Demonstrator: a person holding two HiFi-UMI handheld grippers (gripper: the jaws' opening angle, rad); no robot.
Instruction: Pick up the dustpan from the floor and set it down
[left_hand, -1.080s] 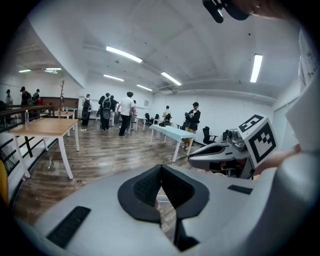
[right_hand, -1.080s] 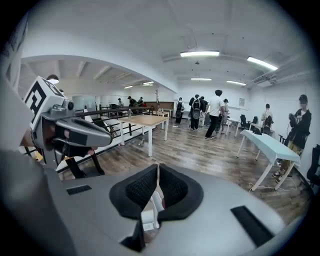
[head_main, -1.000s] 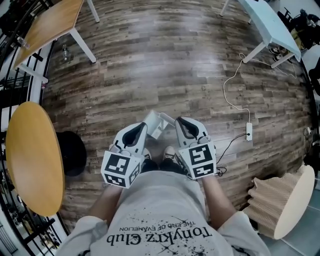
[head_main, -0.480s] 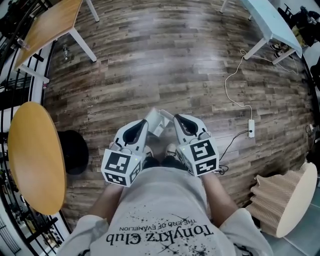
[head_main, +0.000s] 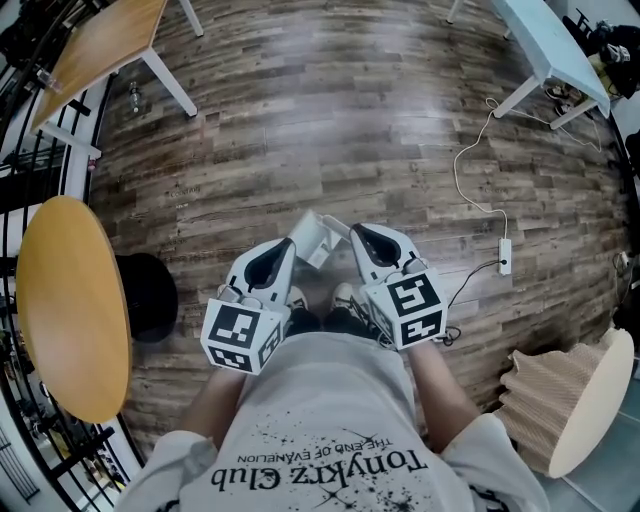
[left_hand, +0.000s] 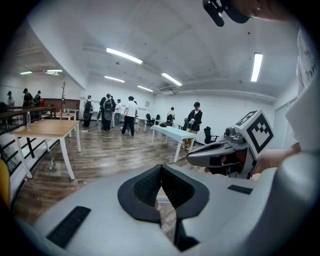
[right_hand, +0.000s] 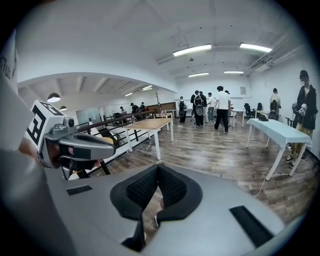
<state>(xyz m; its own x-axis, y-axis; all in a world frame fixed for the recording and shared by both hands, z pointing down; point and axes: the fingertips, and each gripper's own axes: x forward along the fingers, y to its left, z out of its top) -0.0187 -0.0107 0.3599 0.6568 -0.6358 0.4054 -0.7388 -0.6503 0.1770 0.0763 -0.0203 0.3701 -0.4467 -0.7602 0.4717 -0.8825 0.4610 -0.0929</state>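
A pale grey dustpan (head_main: 318, 240) lies on the wooden floor just ahead of the person's shoes (head_main: 341, 298); the gripper noses cover part of it. Both grippers are held side by side at waist height above it, apart from it. My left gripper (head_main: 285, 250) is shut, and in the left gripper view its black pads (left_hand: 150, 187) meet at the tip with nothing between them. My right gripper (head_main: 360, 238) is shut as well, its pads (right_hand: 172, 189) closed on nothing in the right gripper view. Each gripper view shows the other gripper off to the side.
A wooden table (head_main: 100, 45) stands at the far left and a pale blue table (head_main: 545, 45) at the far right. A round yellow tabletop (head_main: 70, 310) and a black round base (head_main: 150, 300) sit at the left. A white cable runs to a power strip (head_main: 503, 262). Several people stand far off.
The right gripper has rolled slightly, its marker cube shifting a little to the right. The left gripper and the dustpan have stayed where they were.
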